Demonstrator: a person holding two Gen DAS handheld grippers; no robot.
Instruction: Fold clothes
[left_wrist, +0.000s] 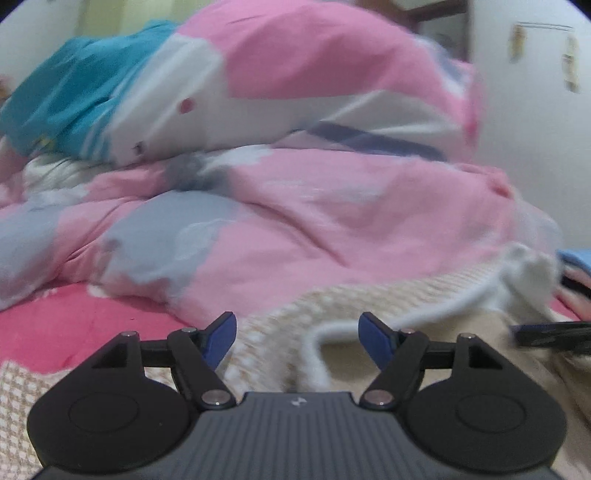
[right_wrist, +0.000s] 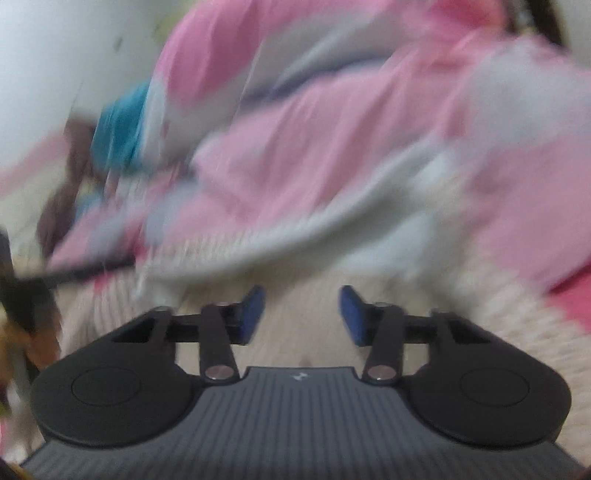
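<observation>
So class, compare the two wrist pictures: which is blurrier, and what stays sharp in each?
Right wrist view: heavy motion smear across the pink quilt, only the right hand-held gripper crisp. Left wrist view: milder blur, quilt and cream knit garment soft, left hand-held gripper sharp; fisheye darkens corners.

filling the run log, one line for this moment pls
task: fold clothes | left gripper: open, nothing held, over cream knit | right gripper: open, nothing held | behind: pink quilt | right view blurred
</observation>
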